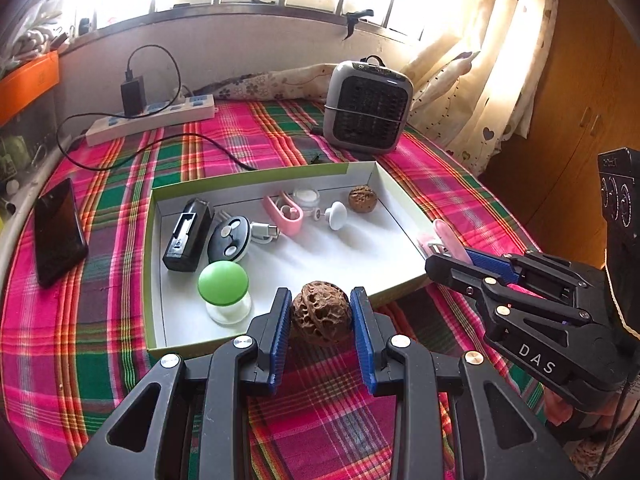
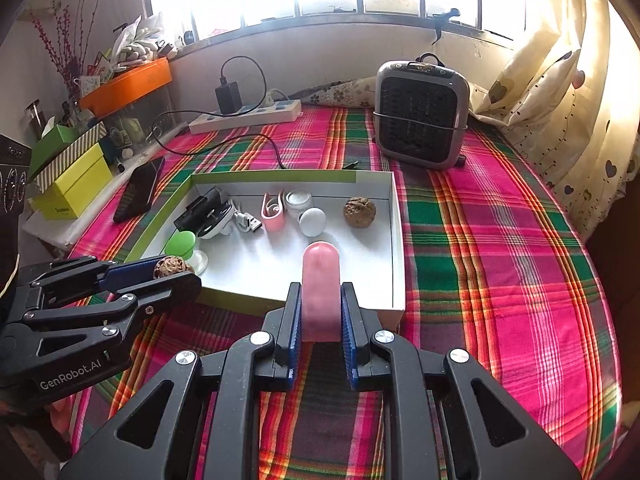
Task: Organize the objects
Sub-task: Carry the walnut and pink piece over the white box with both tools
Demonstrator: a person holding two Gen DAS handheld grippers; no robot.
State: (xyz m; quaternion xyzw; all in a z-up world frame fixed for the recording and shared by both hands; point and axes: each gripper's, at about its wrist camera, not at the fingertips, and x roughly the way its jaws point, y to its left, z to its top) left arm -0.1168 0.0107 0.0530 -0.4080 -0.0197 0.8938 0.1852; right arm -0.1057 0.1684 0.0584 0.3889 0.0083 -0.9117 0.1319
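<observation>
My left gripper (image 1: 321, 312) is shut on a brown walnut (image 1: 321, 314), held over the near edge of the shallow white tray (image 1: 280, 172); it also shows in the right wrist view (image 2: 172, 267). My right gripper (image 2: 321, 312) is shut on a pink rounded clip (image 2: 321, 288), over the tray's near right edge. In the tray lie a second walnut (image 1: 362, 199), a green-capped jar (image 1: 224, 292), a black box (image 1: 188, 236), a black-and-white round device (image 1: 230, 238), a pink clip (image 1: 286, 212) and a white knob (image 1: 335, 214).
A black phone (image 1: 58, 232) lies left of the tray on the plaid cloth. A power strip (image 1: 152, 118) with a cable and a grey heater (image 1: 366, 106) stand behind. Curtain and wooden cabinet at right; boxes (image 2: 72, 184) on the left ledge.
</observation>
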